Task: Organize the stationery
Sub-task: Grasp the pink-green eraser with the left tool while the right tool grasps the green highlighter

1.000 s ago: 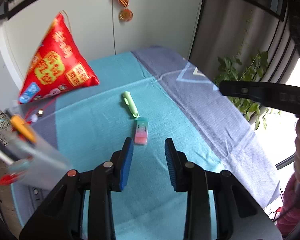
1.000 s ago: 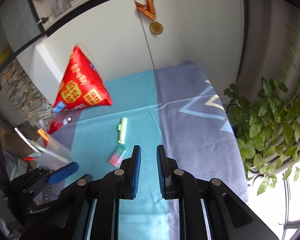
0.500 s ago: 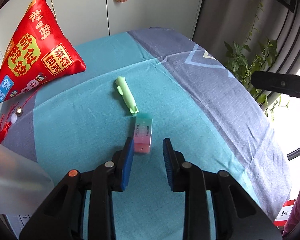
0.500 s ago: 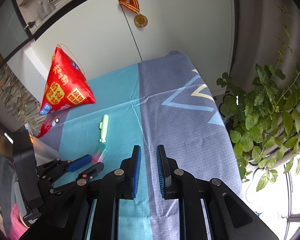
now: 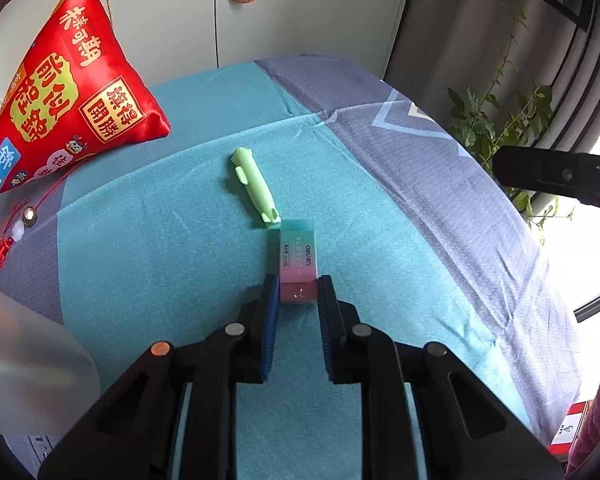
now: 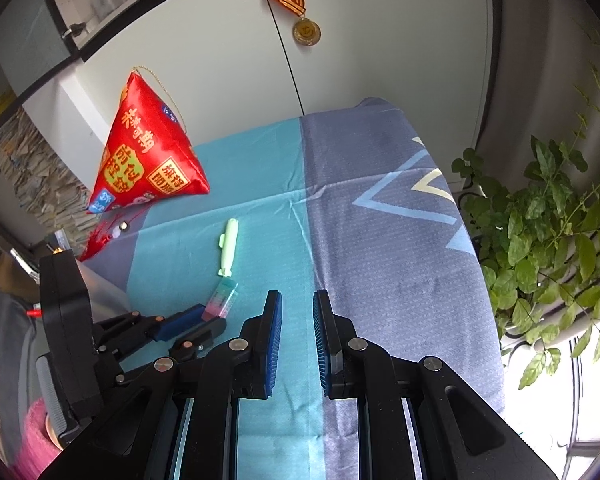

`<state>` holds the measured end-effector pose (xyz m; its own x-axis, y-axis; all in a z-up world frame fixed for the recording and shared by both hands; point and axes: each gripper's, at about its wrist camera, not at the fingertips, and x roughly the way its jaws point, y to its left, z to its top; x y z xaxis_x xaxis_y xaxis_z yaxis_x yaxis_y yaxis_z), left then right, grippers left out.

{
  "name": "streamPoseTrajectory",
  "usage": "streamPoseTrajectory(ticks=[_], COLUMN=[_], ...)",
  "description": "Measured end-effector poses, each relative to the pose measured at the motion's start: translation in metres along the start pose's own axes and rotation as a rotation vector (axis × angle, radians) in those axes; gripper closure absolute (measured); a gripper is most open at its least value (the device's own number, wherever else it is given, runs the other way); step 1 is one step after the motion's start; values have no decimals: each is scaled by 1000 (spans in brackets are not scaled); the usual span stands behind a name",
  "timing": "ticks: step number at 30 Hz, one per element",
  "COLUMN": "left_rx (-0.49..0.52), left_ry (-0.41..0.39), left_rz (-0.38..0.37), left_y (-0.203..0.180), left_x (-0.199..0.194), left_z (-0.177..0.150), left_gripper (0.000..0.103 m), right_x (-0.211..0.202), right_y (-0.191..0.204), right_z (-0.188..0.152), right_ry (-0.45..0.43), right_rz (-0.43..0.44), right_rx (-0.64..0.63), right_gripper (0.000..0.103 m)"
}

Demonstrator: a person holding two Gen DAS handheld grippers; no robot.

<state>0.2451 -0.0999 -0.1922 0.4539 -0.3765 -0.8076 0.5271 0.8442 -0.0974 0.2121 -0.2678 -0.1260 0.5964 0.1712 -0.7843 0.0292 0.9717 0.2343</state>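
A second earlier the left gripper (image 5: 298, 294) hung above the teal-and-grey cloth-covered table (image 5: 160, 264); now it had dropped, jaws closing onto the pink end of the pink-to-teal rectangular eraser (image 5: 297, 254) lying beside the pale green pen (image 5: 255, 186). The right gripper (image 6: 297, 312) hadn't moved, nearly shut on nothing.

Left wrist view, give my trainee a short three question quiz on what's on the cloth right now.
1. True or false: the pink-and-teal rectangular eraser lies flat on the teal cloth.
2. What touches the eraser's far end: A the slim pale green pen, B the red satin pyramid pouch?
3. Fill in: the left gripper's fingers sit either side of the eraser's ____ end.

Key: 1 true; 2 A; 3 pink, with the fingers closing on it.
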Motion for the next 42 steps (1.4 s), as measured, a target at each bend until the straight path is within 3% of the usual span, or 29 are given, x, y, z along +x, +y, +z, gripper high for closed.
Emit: streamPoseTrajectory(ticks=[9,19,27,31,42], left_rx=[-39,-49,-69,-60,-76], left_ry=[-118,-131,-161,-183,-201], left_rz=[12,42,34,28,29], left_y=[11,17,28,29,36], left_x=[-62,-104,-127,-135,-143], left_z=[-3,-39,-55,-57,-63], left_gripper=[86,85,85,85,86], right_x=[6,59,116,124,154], right_y=[12,57,70,75,92], right_z=[2,30,52,58,60], right_ry=[8,94,196,202,228], right_rz=[6,76,39,18,-74], right_rx=[-16,-94,-58,-46,-92], right_gripper=[87,87,87,77,80])
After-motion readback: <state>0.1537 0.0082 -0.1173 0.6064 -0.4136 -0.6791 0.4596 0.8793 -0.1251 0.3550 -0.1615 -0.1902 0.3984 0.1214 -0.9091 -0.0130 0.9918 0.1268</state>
